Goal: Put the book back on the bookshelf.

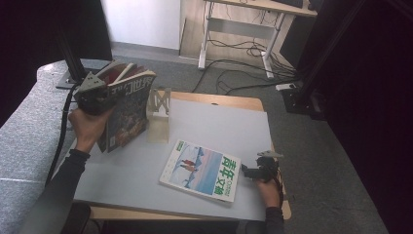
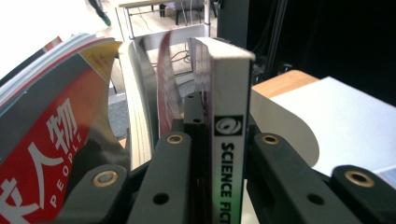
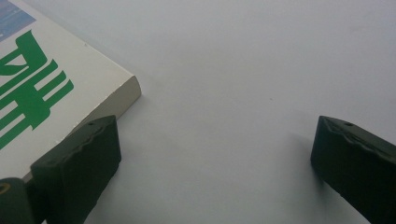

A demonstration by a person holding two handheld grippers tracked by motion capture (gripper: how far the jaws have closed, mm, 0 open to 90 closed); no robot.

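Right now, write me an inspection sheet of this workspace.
Surface: grey mat on a wooden table.
Job's things: upright magazines at the left, beside a pale bookend; the Science Fiction magazine is gripped by its spine; a green-lettered magazine lies flat.
Clutter: nothing seen.
Grippers: left gripper shut on the Science Fiction magazine; right gripper open, low over the mat at the flat magazine's corner.
Cables: one trails from the left gripper; more cross the floor.
Surroundings: desk frame, black frame posts.
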